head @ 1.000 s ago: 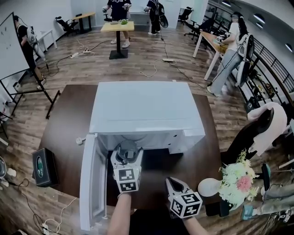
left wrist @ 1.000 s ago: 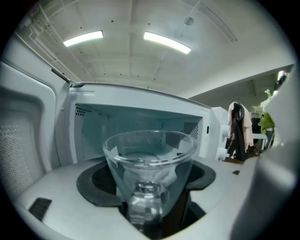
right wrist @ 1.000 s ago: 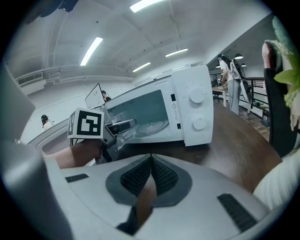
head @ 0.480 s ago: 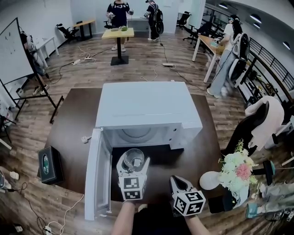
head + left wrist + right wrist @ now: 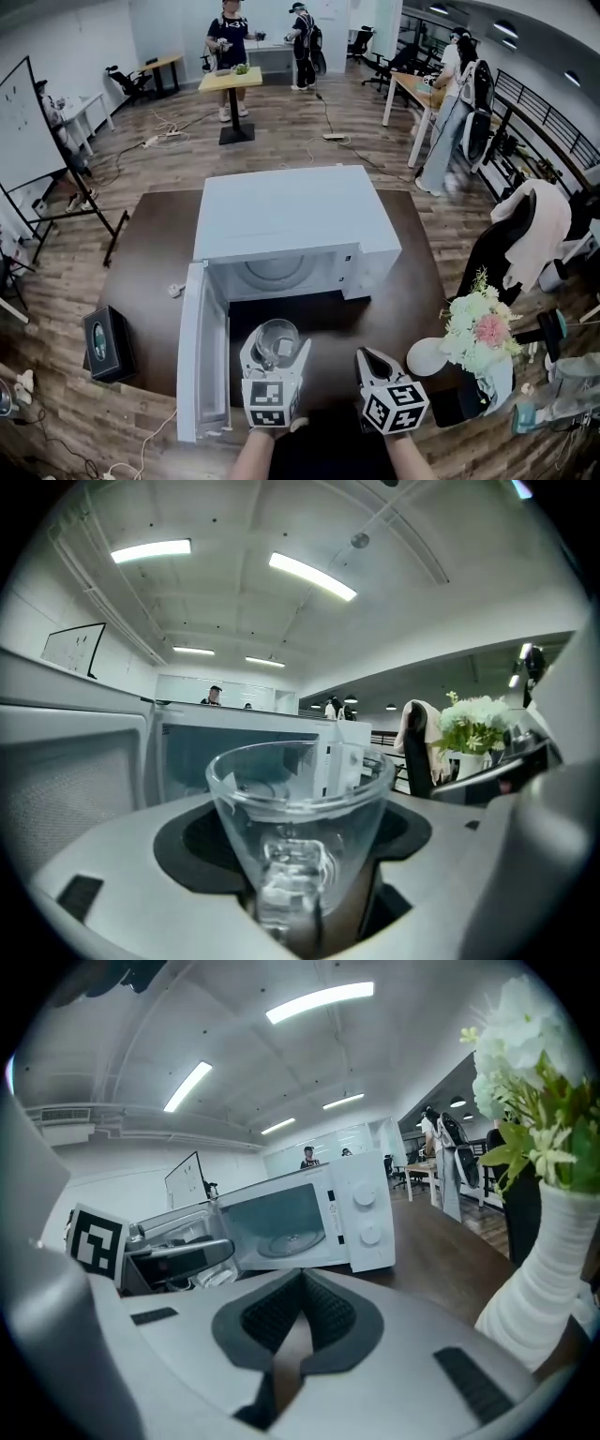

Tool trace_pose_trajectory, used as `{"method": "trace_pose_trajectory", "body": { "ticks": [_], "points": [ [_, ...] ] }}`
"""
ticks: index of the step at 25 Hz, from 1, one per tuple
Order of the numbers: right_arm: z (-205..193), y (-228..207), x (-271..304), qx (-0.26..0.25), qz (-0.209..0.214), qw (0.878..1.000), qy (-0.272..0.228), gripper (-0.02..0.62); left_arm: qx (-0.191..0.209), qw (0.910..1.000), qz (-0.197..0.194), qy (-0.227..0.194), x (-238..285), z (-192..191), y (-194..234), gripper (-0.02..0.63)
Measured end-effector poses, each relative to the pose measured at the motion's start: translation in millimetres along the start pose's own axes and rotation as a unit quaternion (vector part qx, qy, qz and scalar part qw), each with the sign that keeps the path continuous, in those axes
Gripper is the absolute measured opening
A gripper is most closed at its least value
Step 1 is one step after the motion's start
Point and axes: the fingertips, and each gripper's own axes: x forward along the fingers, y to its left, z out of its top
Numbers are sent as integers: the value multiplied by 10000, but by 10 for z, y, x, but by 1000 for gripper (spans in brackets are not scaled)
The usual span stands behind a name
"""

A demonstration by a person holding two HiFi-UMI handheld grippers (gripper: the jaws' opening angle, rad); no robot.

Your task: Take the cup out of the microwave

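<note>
The cup [image 5: 298,799] is clear glass, flaring from a thick base to a wide rim. It stands upright, clamped low down between the spread jaws of the left claw [image 5: 277,345]. The head view places it outside the microwave [image 5: 291,220], just in front of the open cavity and above the bench [image 5: 141,272]. Only the left gripper view shows the pads pressing its sides. Only the right gripper view shows the right claw [image 5: 302,1312] clenched on nothing, pads meeting, in front of the microwave's control side. The door [image 5: 200,356] stands swung out at the cavity's left. The cup hangs between the door's edge and the right claw — touching neither — and a vase of flowers [image 5: 478,342] stands well to the microwave's right.
</note>
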Motion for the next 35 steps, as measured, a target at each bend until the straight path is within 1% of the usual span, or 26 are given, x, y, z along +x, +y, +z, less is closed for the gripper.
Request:
{"method": "trace_pose_trajectory", "body": {
  "ticks": [6,10,13,27,31,35],
  "points": [
    [164,-86,-58,-25,-43,9996,-293,-6,-19,9998,-206,-21,-259,48,-147,384],
    [273,-72,-109,-216,20,9983,-532,-6,-99,9997,-208,-42,-428,65,-144,385],
    [280,-86,-149,-186,27,9977,-649,-6,-71,9997,-216,-72,-508,68,-144,385],
    [221,-51,-128,-136,-59,9981,-591,-6,-164,9993,-300,-128,-571,15,-103,385],
    [212,-37,-76,-212,-47,9982,-563,-6,-107,9995,-294,-89,-535,-11,-105,385],
    [238,-35,-69,-315,-75,9976,-618,-6,-136,9993,-336,-59,-501,-32,-124,385]
  ]
}}
